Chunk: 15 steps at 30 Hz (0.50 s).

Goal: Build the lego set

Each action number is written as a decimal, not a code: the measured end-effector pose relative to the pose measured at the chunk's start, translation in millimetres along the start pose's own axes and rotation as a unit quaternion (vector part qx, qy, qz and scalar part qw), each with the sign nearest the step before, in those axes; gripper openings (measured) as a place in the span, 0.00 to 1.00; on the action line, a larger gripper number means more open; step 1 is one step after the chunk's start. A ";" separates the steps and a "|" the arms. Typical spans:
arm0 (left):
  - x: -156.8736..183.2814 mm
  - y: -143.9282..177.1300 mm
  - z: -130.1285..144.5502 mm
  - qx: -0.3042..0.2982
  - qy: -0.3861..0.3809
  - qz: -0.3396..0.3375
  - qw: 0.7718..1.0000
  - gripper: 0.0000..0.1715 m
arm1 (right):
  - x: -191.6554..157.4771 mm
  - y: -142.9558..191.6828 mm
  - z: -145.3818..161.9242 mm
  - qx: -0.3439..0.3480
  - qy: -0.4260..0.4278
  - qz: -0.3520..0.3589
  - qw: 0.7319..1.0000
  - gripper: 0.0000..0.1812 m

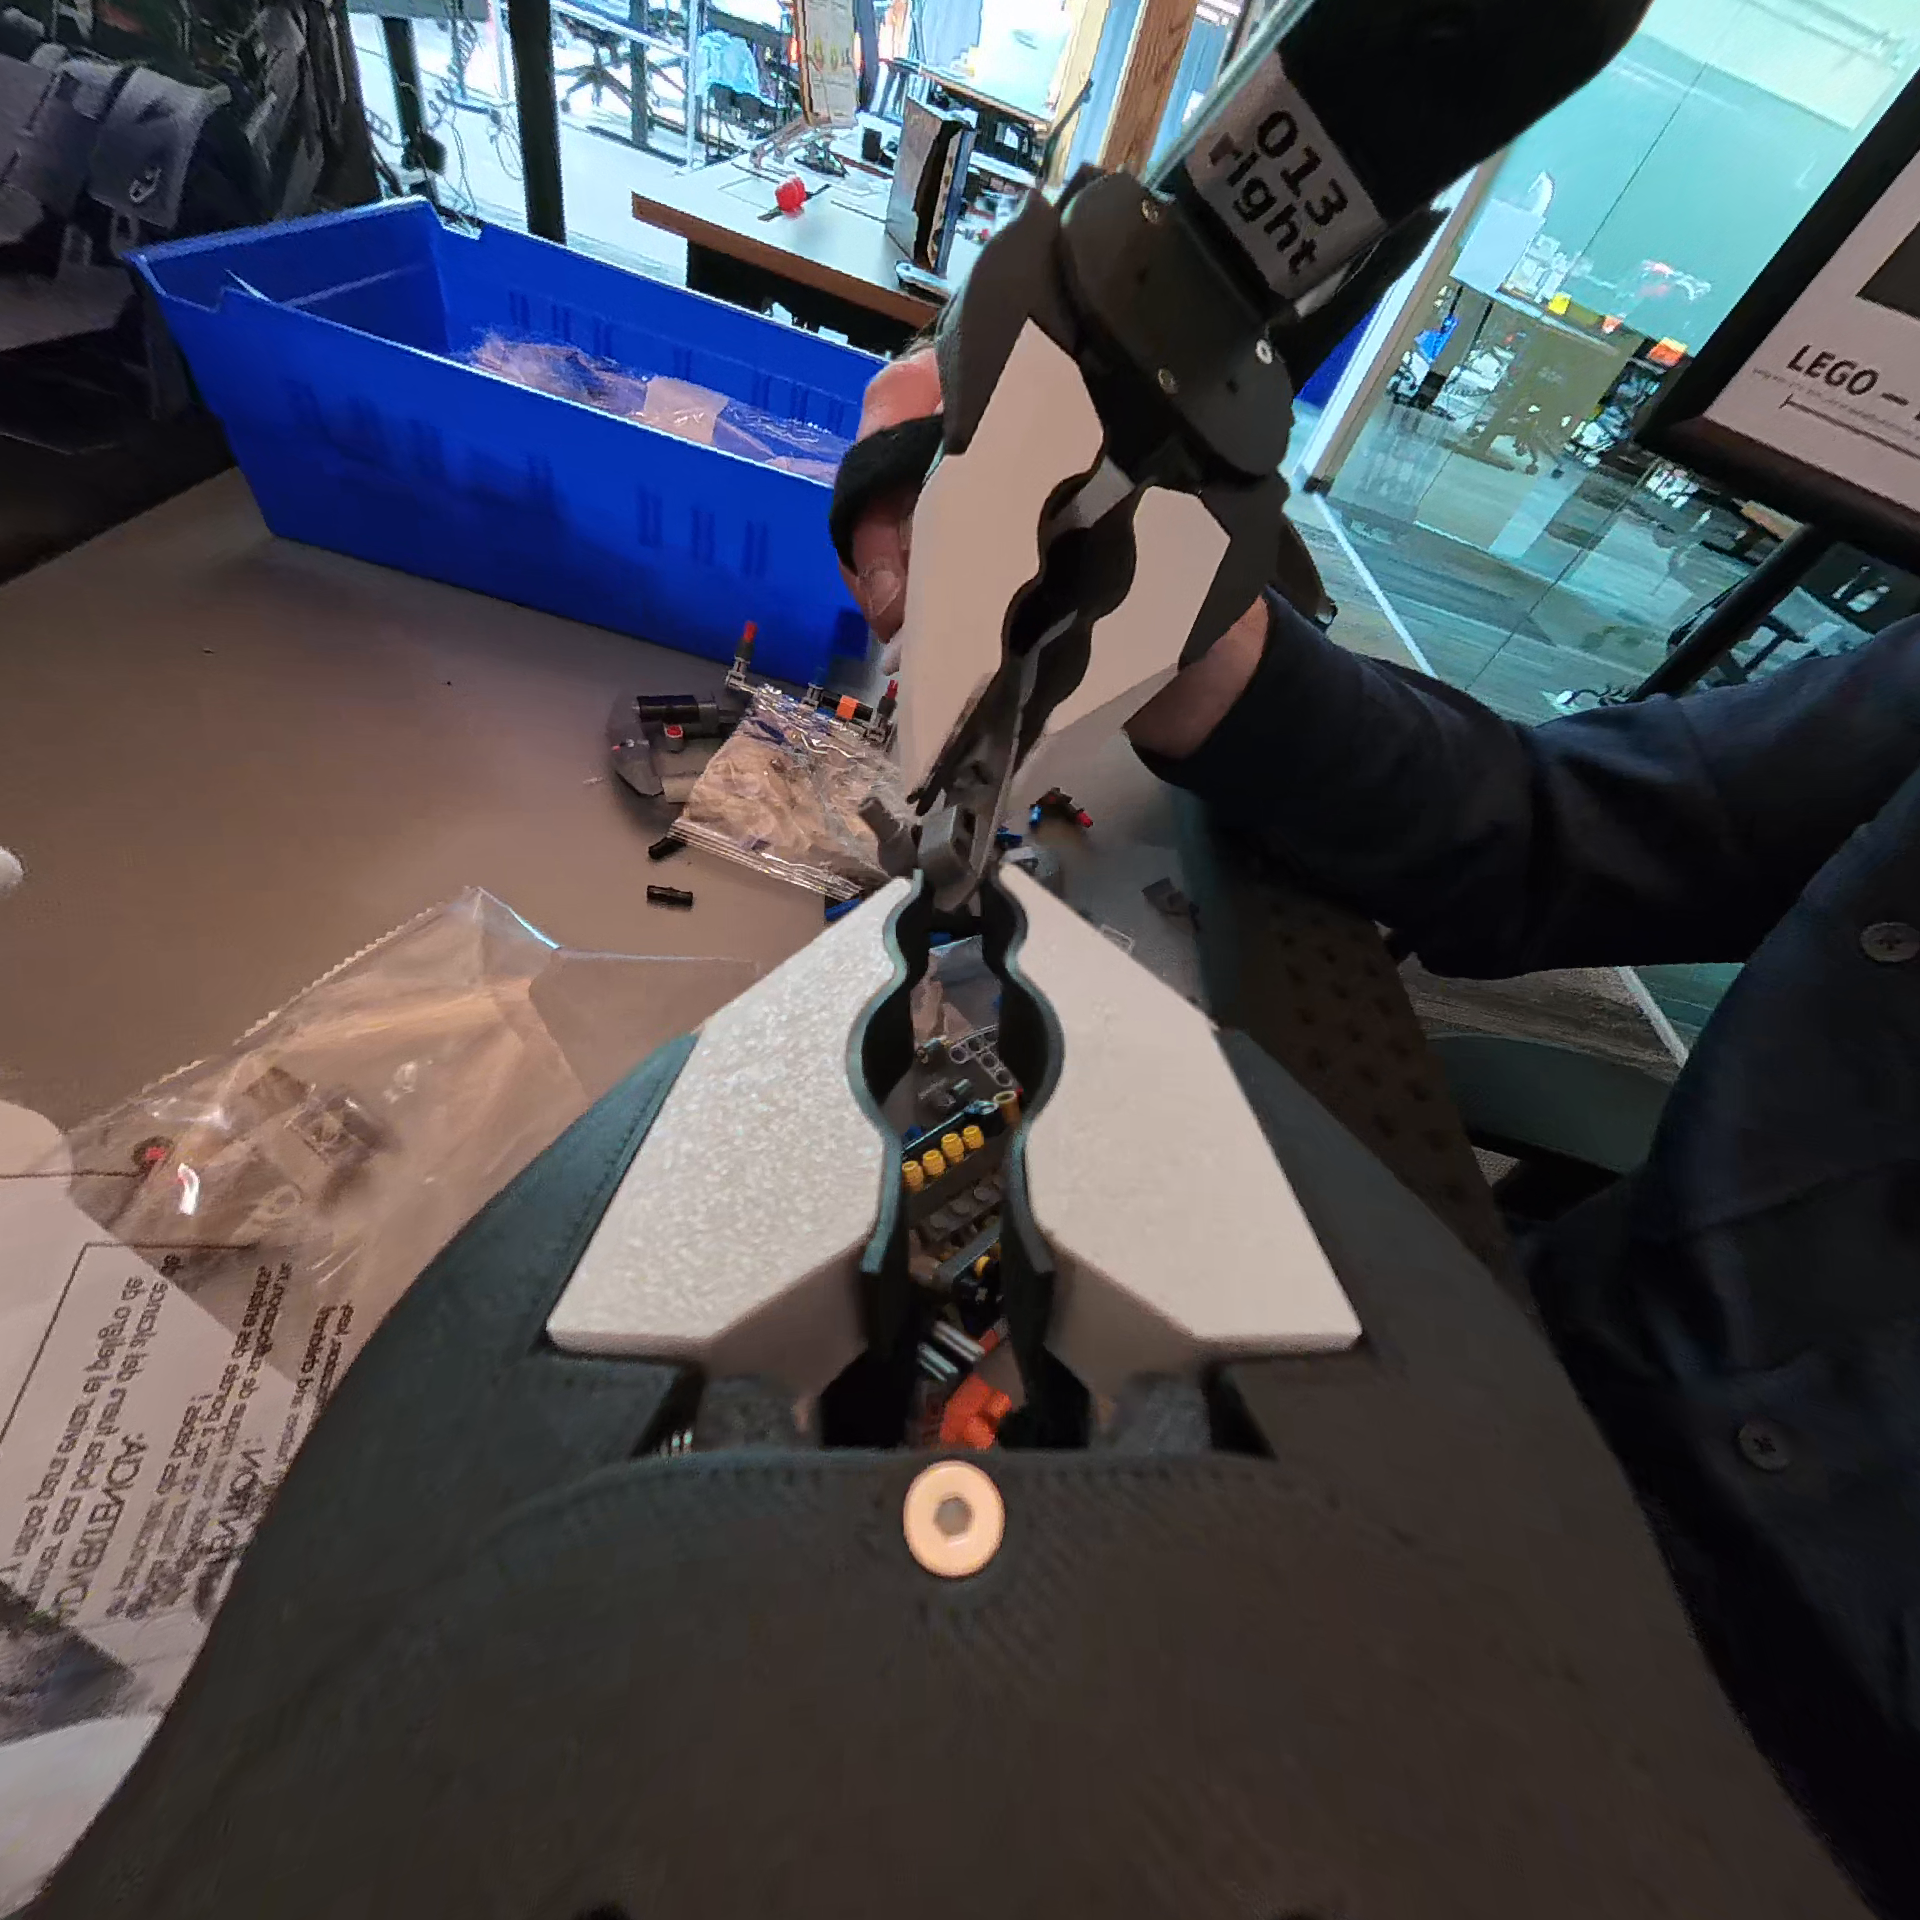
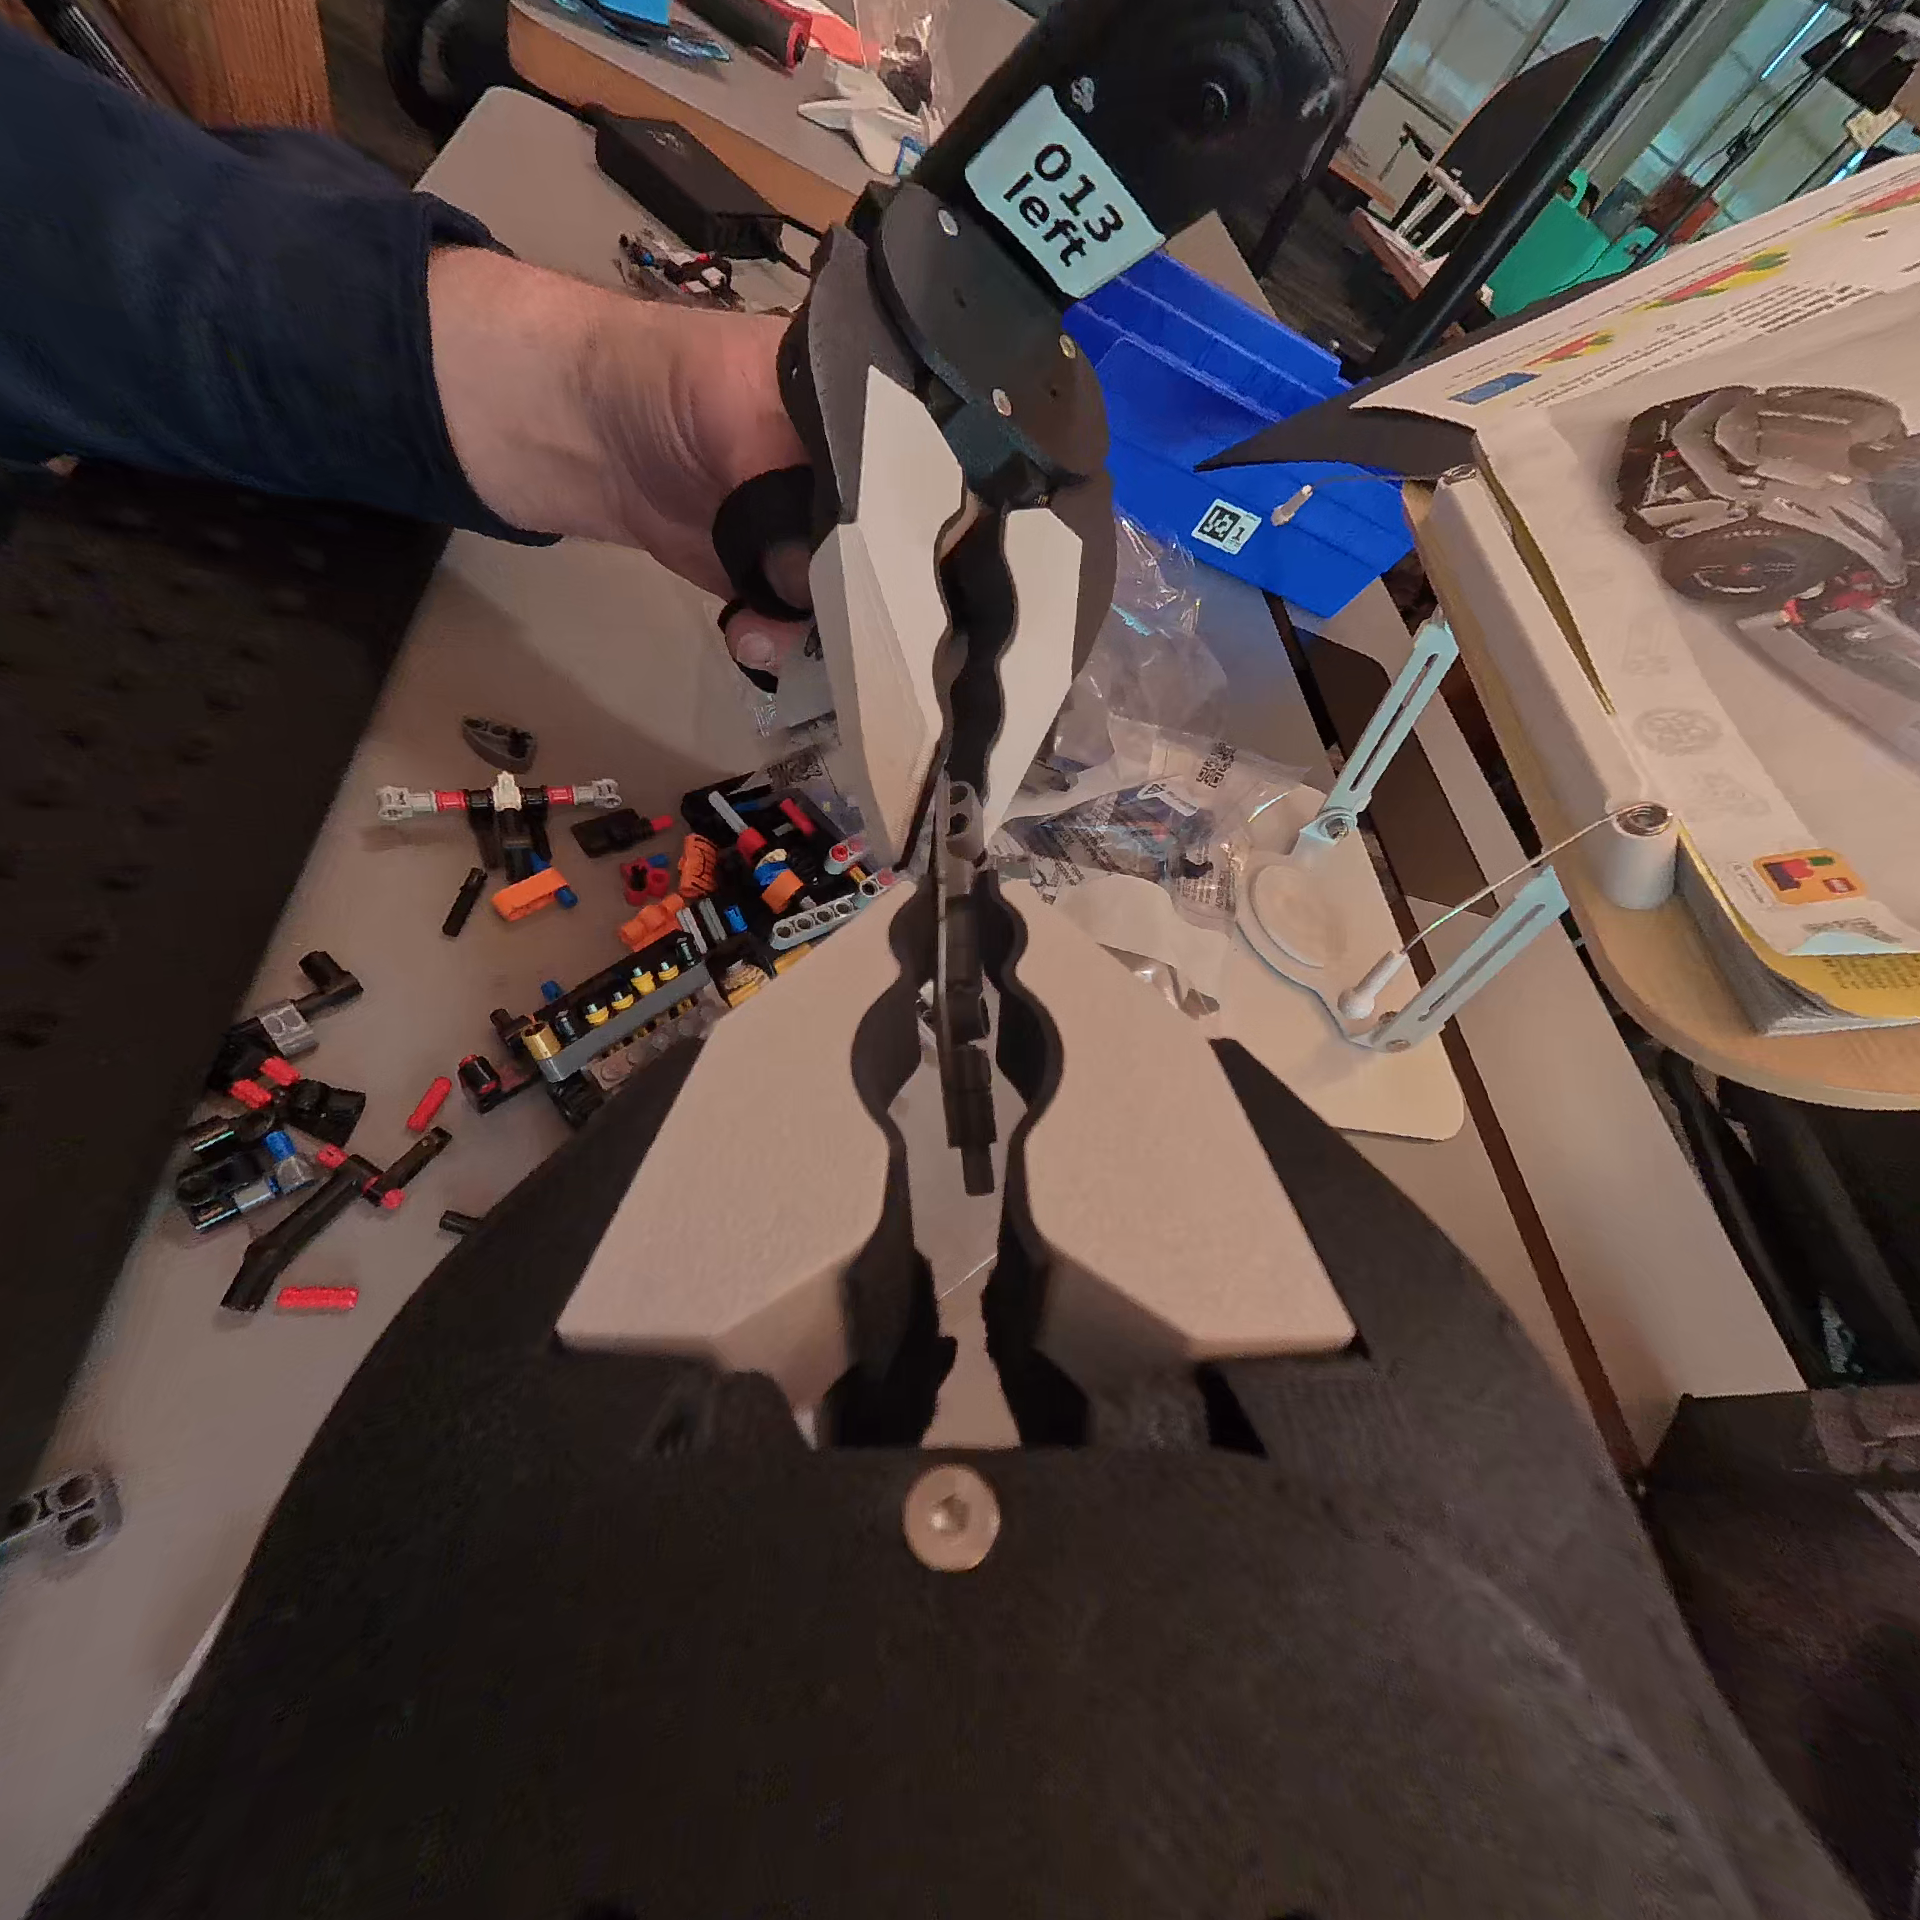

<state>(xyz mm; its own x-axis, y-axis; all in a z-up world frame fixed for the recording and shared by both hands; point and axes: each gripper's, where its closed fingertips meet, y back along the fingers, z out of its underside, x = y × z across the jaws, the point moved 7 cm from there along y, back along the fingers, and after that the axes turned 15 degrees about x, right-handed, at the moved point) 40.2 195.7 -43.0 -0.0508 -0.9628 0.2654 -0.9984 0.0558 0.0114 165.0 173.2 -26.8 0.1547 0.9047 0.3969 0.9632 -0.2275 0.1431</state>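
Note:
My two grippers meet tip to tip above the grey table [image 1: 208, 707]. My left gripper [image 1: 951, 902] is shut on a small grey lego connector [image 1: 951, 854]. It comes down from above in the right wrist view [image 2: 951, 831], holding the connector [image 2: 958, 806]. My right gripper [image 2: 951, 888] is shut on a long black rod-like lego piece [image 2: 968, 1049] that lies back between its fingers. It reaches down from the upper right in the left wrist view [image 1: 964, 805]. The two pieces touch end to end. A part-built lego frame with yellow pins [image 2: 613, 1008] lies on the table below.
Loose lego parts [image 2: 312, 1122] and a red-and-white axle assembly [image 2: 499, 800] lie scattered on the table. Clear plastic bags [image 1: 343, 1049] lie at the left. A blue bin [image 1: 499, 436] stands behind. An instruction booklet [image 2: 1714, 540] rests on a white stand at the right. The tips of both grippers are at nearly the same place. The red-and-white axle assembly [image 2: 499, 800] is about 20 cm from both grippers' fingertips.

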 end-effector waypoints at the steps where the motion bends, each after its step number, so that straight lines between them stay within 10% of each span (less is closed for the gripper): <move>1: 0.2 0.0 0.0 -0.002 -0.003 -0.001 1.000 0.04 | 0.3 0.2 0.6 0.001 -0.007 -0.002 1.000 0.02; 15: -6.3 2.6 -1.5 0.037 0.098 0.035 0.994 0.11 | -4.3 -4.5 -5.0 -0.043 0.099 0.045 0.993 0.02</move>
<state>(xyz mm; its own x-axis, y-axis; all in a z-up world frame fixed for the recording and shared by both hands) 37.9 202.2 -43.2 -0.1218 -0.8871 0.4452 -0.9921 0.0950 -0.0821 158.9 168.5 -24.7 0.1857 0.7923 0.5813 0.9238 -0.3423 0.1715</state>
